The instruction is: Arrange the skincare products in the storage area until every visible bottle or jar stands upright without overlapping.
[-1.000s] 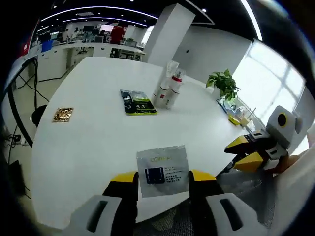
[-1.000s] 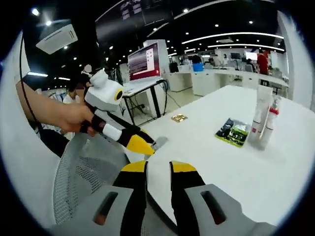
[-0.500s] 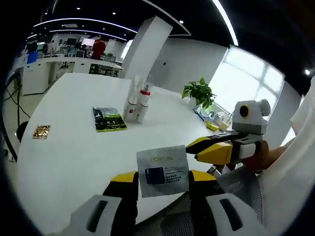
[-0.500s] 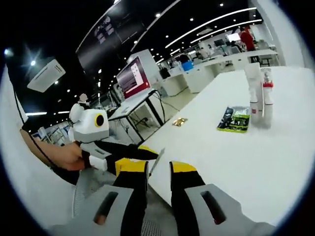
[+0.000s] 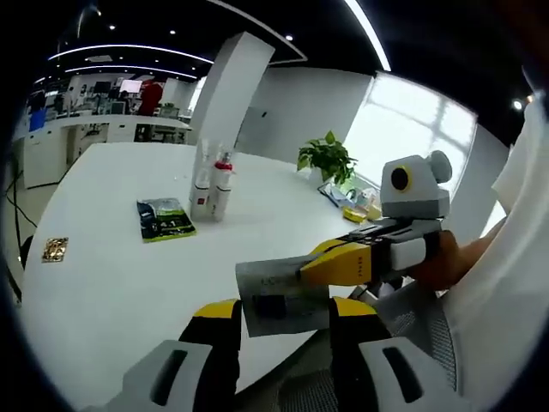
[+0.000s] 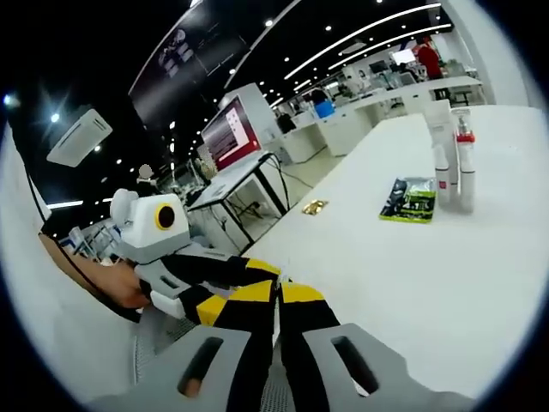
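Observation:
A silver sachet (image 5: 268,302) hangs over the near table edge, pinched between the jaws of my left gripper (image 5: 283,311). My right gripper (image 5: 304,269) reaches in from the right, its yellow jaws closed over the sachet's upper half. In the right gripper view, my right gripper (image 6: 276,293) has its jaws pressed together, and my left gripper (image 6: 256,280) meets them from the left. Two white tubes (image 5: 210,182) (image 6: 452,154) stand upright far across the table. Next to them a green-black sachet (image 5: 165,219) (image 6: 410,199) lies flat, and a gold sachet (image 5: 54,250) (image 6: 314,206) lies further off.
The white table (image 5: 111,283) (image 6: 412,283) stretches ahead. A potted plant (image 5: 326,159) and yellow items (image 5: 356,210) stand at its far right edge. A grey mesh chair (image 5: 420,322) is below. A hand (image 5: 450,262) (image 6: 116,285) grips each tool's handle.
My right gripper has moved in onto the silver sachet and its jaws have gone from apart to shut. The left gripper still holds the sachet; both views have swung.

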A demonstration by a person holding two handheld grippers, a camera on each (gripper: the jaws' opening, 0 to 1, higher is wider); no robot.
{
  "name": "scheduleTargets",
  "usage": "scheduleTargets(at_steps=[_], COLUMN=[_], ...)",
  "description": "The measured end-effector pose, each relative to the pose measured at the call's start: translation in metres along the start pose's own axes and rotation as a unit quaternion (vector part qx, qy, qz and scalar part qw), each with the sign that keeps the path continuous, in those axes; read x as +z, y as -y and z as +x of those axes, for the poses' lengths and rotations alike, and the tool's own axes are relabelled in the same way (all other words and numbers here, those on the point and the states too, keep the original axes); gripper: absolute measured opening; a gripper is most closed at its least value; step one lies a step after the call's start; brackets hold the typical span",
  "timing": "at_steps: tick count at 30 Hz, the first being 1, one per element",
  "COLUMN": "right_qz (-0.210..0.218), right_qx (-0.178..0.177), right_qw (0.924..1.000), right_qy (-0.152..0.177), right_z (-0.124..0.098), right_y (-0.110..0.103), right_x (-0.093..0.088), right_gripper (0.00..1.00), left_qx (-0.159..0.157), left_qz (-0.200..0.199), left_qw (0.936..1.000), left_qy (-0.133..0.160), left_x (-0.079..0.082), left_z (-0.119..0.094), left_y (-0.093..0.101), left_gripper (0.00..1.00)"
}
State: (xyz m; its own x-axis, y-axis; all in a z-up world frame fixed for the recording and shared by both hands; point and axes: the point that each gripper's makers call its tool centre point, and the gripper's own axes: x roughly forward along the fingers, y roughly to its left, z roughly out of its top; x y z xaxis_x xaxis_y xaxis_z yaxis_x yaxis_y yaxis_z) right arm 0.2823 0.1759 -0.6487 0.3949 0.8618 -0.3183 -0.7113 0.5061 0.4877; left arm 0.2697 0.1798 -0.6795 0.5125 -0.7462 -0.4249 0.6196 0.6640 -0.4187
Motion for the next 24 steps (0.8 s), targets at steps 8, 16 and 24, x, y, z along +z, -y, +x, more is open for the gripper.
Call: scheduleTargets(at_steps=[8, 16, 24], right_qz=[0.057, 0.076, 0.089], right_qx=[0.027, 0.044, 0.057], right_qw=[0.9973, 0.9948, 0.993], right_qy=[0.038, 0.051, 0.052], right_z=[-0.009, -0.013, -0.016], right_y=[-0.003, -0.006, -0.01], right_x=[0.016, 0.021, 0.022], right_gripper=[0.0, 0.0, 0.0], left_qx=[-0.036, -0.141, -0.17], left_qz=[-0.015, -0.132, -0.209], left_qw=[0.9992, 0.9807, 0.9576], left_qy=[0.002, 0.028, 0.102], left_x=[0.004, 0.009, 0.037], left_z=[-0.007, -0.018, -0.035], left_y=[-0.004, 0.014, 0.003], left_gripper=[0.49, 0.37, 0.25])
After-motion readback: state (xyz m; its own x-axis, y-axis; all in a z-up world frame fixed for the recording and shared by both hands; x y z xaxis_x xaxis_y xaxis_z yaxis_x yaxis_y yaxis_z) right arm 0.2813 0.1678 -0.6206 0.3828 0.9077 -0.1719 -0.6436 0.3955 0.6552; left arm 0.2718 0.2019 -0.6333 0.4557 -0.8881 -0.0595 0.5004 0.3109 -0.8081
